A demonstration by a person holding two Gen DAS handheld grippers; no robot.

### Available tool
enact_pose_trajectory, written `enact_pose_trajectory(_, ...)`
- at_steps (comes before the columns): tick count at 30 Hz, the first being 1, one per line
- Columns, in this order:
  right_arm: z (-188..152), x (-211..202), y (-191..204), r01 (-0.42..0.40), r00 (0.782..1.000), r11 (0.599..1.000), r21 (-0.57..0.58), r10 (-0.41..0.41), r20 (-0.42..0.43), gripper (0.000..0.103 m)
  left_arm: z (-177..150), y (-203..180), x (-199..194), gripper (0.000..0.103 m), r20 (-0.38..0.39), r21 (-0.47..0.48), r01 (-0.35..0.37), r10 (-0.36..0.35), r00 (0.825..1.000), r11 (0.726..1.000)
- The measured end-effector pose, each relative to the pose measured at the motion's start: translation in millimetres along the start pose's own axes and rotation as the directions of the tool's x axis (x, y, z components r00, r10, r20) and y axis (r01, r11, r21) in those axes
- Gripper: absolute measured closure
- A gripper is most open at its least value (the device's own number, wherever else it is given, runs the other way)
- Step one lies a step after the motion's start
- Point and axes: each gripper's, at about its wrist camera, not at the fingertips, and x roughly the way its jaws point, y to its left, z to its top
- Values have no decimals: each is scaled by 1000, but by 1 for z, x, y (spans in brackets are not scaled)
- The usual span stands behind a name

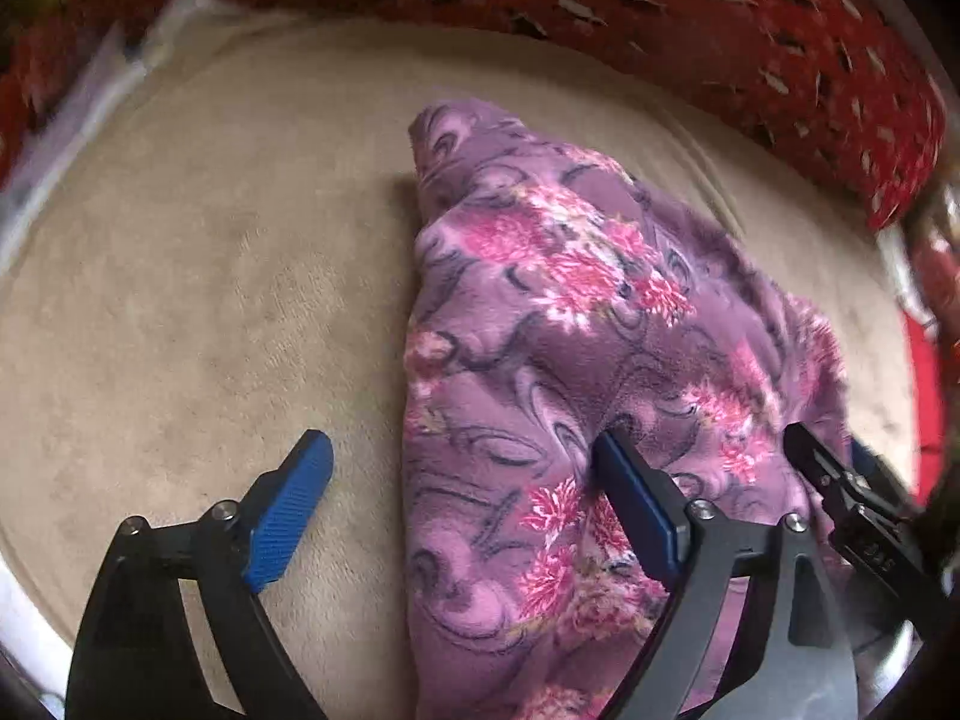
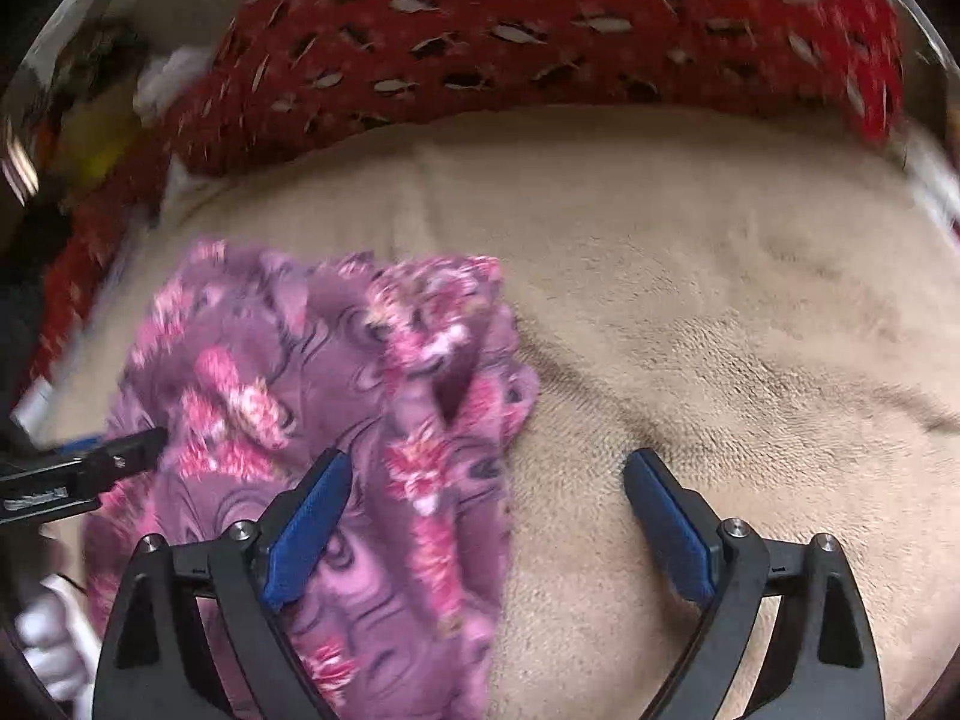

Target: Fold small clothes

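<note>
Both grippers spread, nothing pinched; purple floral garment bunched mid-blanket.

Left gripper [image 1: 462,498] and right gripper [image 2: 487,513] were each seen straddling one edge of the garment [image 1: 576,324]. A single-layer pinch was judged likely to skew the fold. Beige blanket [image 2: 720,312] was bordered at its far edge by red patterned bedding [image 2: 540,18].

Beige plush blanket [image 1: 180,312]; purple floral garment [image 1: 540,360] bunched directly on it

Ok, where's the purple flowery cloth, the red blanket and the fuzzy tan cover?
purple flowery cloth [image 1: 540,324]: left wrist view, on its middle.
red blanket [image 2: 540,30]: right wrist view, on its patterned top.
fuzzy tan cover [image 2: 750,330]: right wrist view, on a bare patch.
</note>
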Motion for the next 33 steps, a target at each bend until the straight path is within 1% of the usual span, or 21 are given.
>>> enact_pose_trajectory(2,6,-10,-4,10,999,1000,0,-10,-33,18,-3,12,-9,15,-18,-34,54,-54,998,998)
enact_pose_trajectory(3,6,-21,-6,12,999,1000,-6,-12,-31,23,-9,15,-17,15,-11,-33,70,-70,997,997)
enact_pose_trajectory(5,-2,-41,-5,-10,1000,999,-31,10,0,21,-32,16,-34,15,22,-20,95,-94,995,995)
enact_pose_trajectory(7,-20,-58,-6,-33,999,997,-71,34,10,21,-52,12,-36,15,29,-12,74,-74,997,997)
enact_pose_trajectory(8,-29,-59,-2,-33,999,996,-86,34,6,21,-59,9,-31,15,15,2,56,-56,998,998)
enact_pose_trajectory(10,-51,-45,-5,21,999,993,-118,-25,-29,16,-72,5,-17,13,-19,27,22,-21,1000,999)
enact_pose_trajectory(11,-58,-40,-8,36,998,993,-108,-41,-39,14,-76,4,-18,13,-4,17,17,-17,1000,1000)
enact_pose_trajectory(12,-62,-41,-13,25,999,997,-76,-27,-26,14,-80,3,-23,13,6,18,11,-11,1000,1000)
enact_pose_trajectory(14,-61,-50,-20,24,999,1000,-8,-24,-38,14,-87,1,-34,14,14,41,-13,13,1000,999)
enact_pose_trajectory(17,-69,-73,-22,14,1000,1000,-14,-14,-24,13,-106,-4,-43,14,19,59,-23,22,1000,998)
enact_pose_trajectory(19,-80,-81,-25,35,999,999,-31,-36,-28,12,-118,-6,-35,13,7,73,-39,39,999,997)
enact_pose_trajectory(20,-86,-79,-29,60,997,998,-31,-61,-47,12,-121,-8,-30,12,1,76,-48,48,999,996)
enact_pose_trajectory(21,-91,-73,-32,93,992,995,-28,-95,-81,11,-124,-7,-28,10,4,71,-53,53,999,996)
enact_pose_trajectory(22,-98,-63,-35,120,983,992,-29,-123,-138,10,-126,-6,-28,7,14,61,-60,59,998,996)
enact_pose_trajectory(23,-104,-60,-34,138,980,989,-51,-144,-138,9,-128,-4,-29,5,17,57,-67,67,998,996)
enact_pose_trajectory(24,-108,-62,-30,161,979,984,-81,-169,-111,9,-129,-2,-28,5,14,57,-65,64,998,996)
enact_pose_trajectory(25,-110,-61,-27,186,975,978,-93,-195,-105,5,-131,1,-29,4,12,54,-62,62,998,997)
enact_pose_trajectory(27,-114,-58,-28,227,968,973,-36,-230,-103,0,-129,0,-26,3,11,48,-60,60,998,997)
enact_pose_trajectory(28,-115,-56,-29,233,967,972,-18,-234,-102,0,-130,1,-26,2,13,46,-60,60,998,997)
enact_pose_trajectory(31,-116,-53,-28,246,964,969,-9,-245,-100,0,-133,4,-25,0,18,45,-58,57,998,997)
enact_pose_trajectory(33,-115,-50,-27,253,962,967,-13,-253,-103,1,-127,6,-17,0,14,40,-48,47,999,998)
